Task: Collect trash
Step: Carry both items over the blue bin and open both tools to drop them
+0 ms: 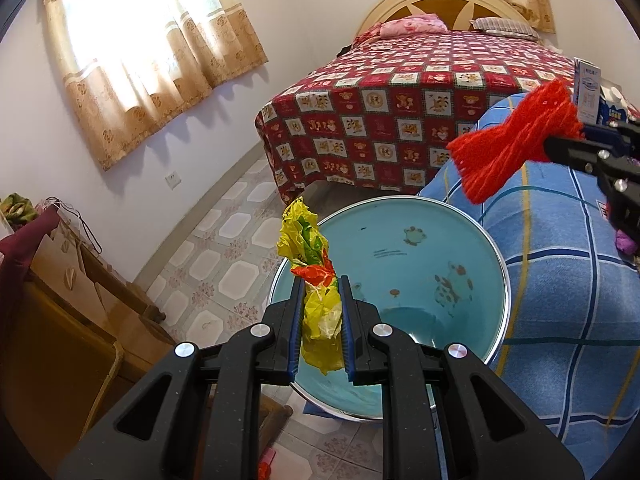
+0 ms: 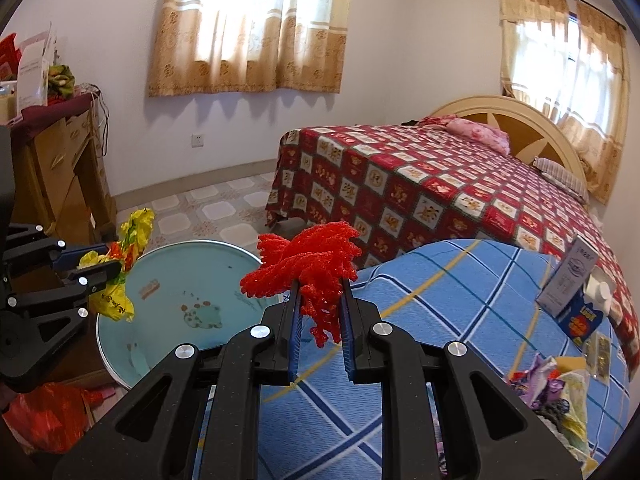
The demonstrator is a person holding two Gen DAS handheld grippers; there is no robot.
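Left wrist view, left tongs (image 1: 322, 280) clamped on crumpled yellow wrapper (image 1: 316, 280), long axis along fingers, right tongs (image 2: 320, 284) clamped on red mesh (image 2: 308, 268)

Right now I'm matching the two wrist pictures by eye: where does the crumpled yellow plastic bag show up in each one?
Left wrist view: crumpled yellow plastic bag sits bottom centre, pinched in the left tongs.
Right wrist view: the same bag is at the left edge, mid-height, held in the left tongs.
Shared landmark: the round light-blue basin with a metal rim, under the bag in both.
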